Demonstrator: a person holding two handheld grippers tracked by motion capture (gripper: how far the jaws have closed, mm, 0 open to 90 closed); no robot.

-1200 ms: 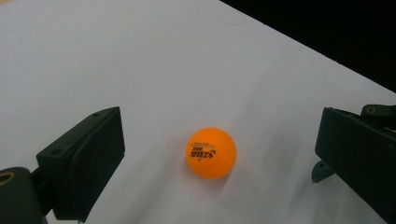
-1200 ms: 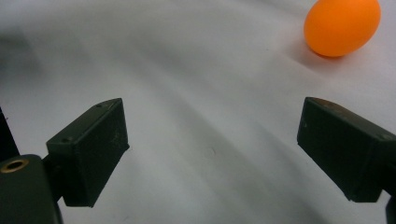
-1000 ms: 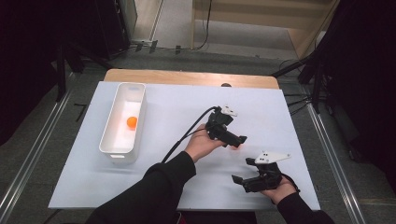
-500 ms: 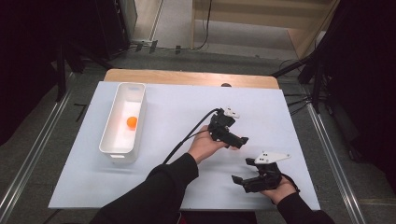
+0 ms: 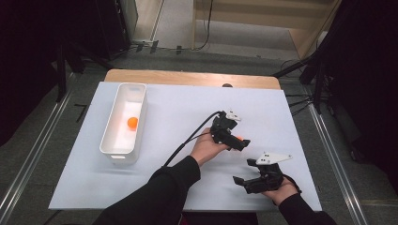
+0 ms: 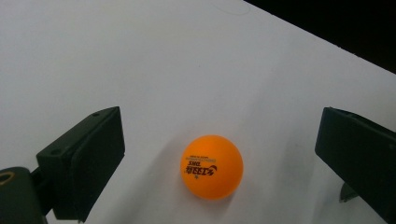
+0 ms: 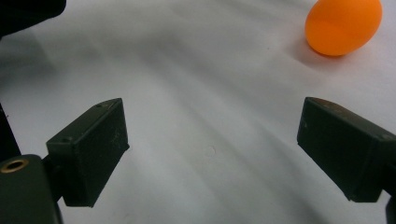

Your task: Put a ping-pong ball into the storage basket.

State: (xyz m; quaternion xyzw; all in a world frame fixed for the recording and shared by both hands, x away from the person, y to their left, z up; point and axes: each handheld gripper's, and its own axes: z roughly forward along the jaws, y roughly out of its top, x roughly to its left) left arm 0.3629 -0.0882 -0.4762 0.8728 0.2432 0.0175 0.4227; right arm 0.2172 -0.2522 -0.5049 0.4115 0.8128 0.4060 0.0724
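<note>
The bin [image 5: 123, 123] sits on the table [image 5: 164, 183], toward its left side, with one ball [image 5: 133, 123] lying inside it. Well to the right of the bin, the left gripper [image 5: 238, 143] hovers over the table, and a second ball [image 6: 212, 166] lies on the table between its spread jaws, touching neither. Farther right of the bin and nearer the person, the right gripper [image 5: 240, 181] rests low, jaws apart over bare table, that second ball beyond them.
</note>
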